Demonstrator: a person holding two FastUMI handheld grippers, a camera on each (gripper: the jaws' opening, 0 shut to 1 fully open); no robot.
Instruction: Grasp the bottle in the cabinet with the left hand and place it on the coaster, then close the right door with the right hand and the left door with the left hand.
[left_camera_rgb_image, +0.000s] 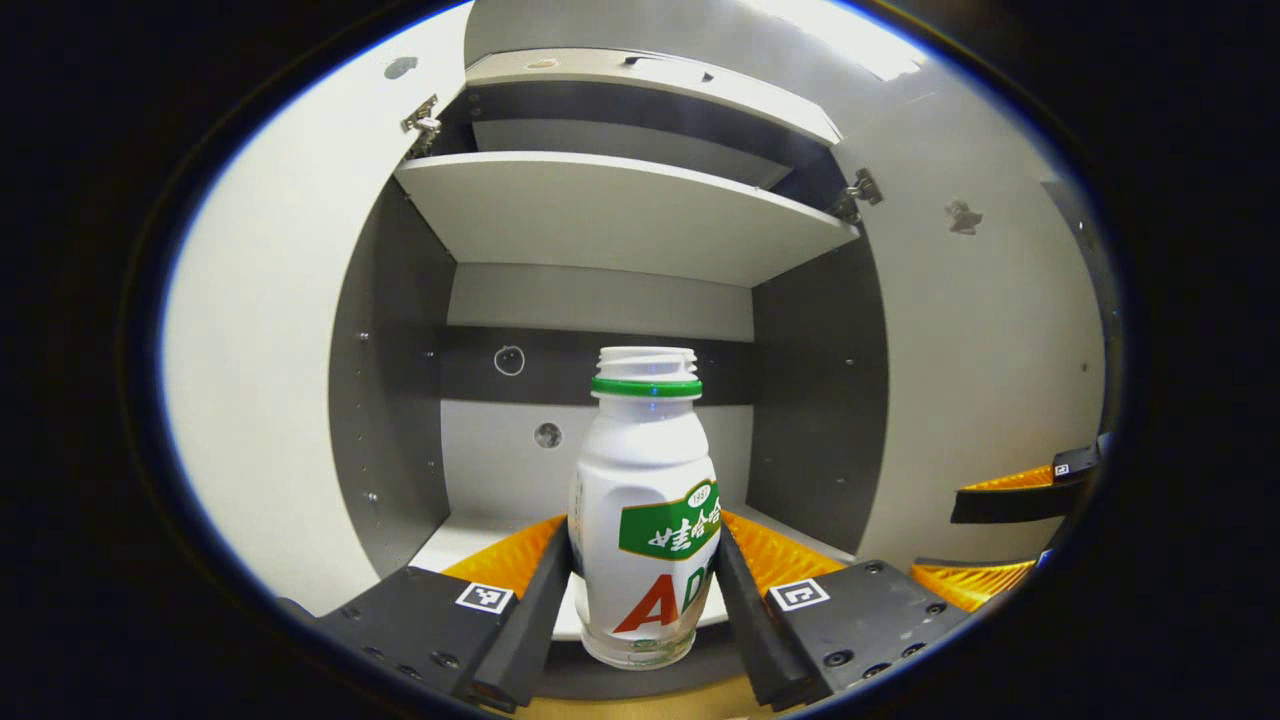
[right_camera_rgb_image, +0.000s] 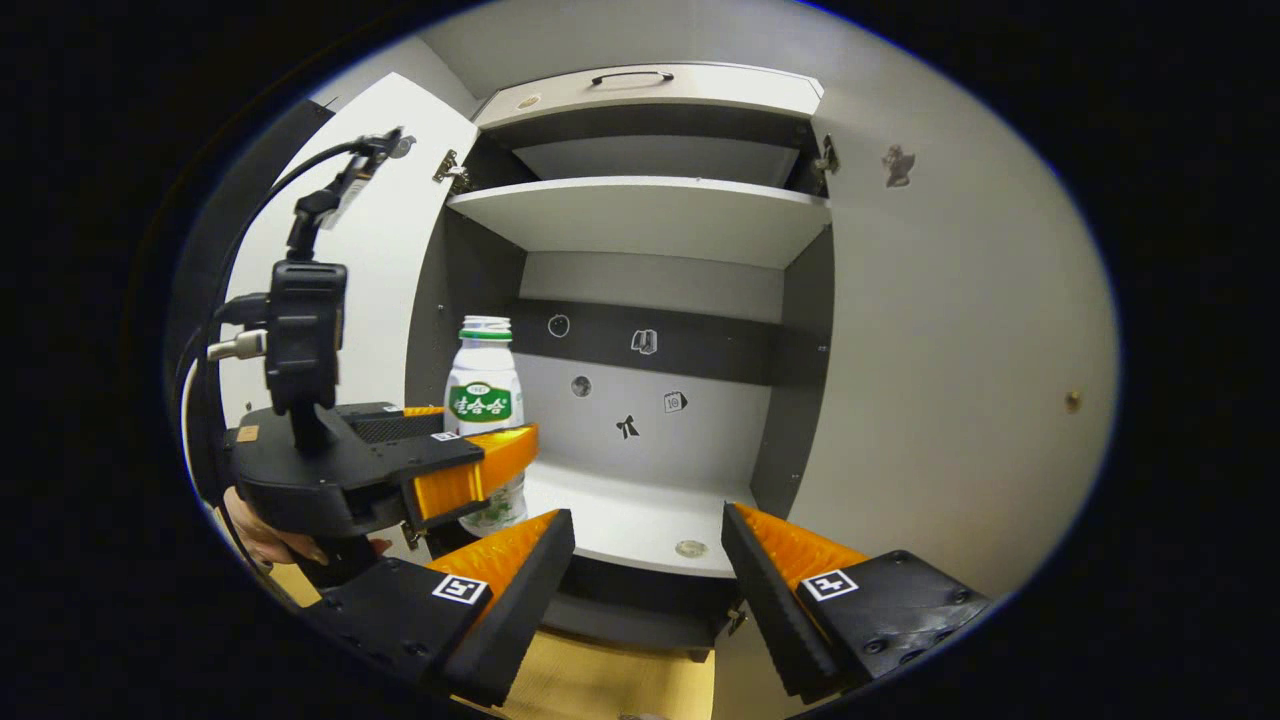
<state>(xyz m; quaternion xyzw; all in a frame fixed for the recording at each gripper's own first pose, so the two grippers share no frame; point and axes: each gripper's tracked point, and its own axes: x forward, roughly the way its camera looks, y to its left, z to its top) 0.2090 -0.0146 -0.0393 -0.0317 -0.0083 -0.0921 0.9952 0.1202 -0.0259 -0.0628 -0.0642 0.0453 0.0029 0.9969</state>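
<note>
Bottle (left_camera_rgb_image: 645, 520) clamped upright in left gripper (left_camera_rgb_image: 643, 590), cabinet (left_camera_rgb_image: 620, 215) doors open

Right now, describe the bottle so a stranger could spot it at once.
Look in the open cabinet, on its lower shelf near the front edge. The bottle stands upright between the left gripper fingers: white, green neck ring, no cap.

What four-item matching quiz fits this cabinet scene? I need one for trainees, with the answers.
Things:
1. bottle
2. left gripper
3. right gripper
4. cabinet doors

States:
A. swung open
B. open, holding nothing
C. upright at the lower shelf's front edge
D. shut on the bottle's sides

Pairs: 1-C, 2-D, 3-B, 4-A
</note>
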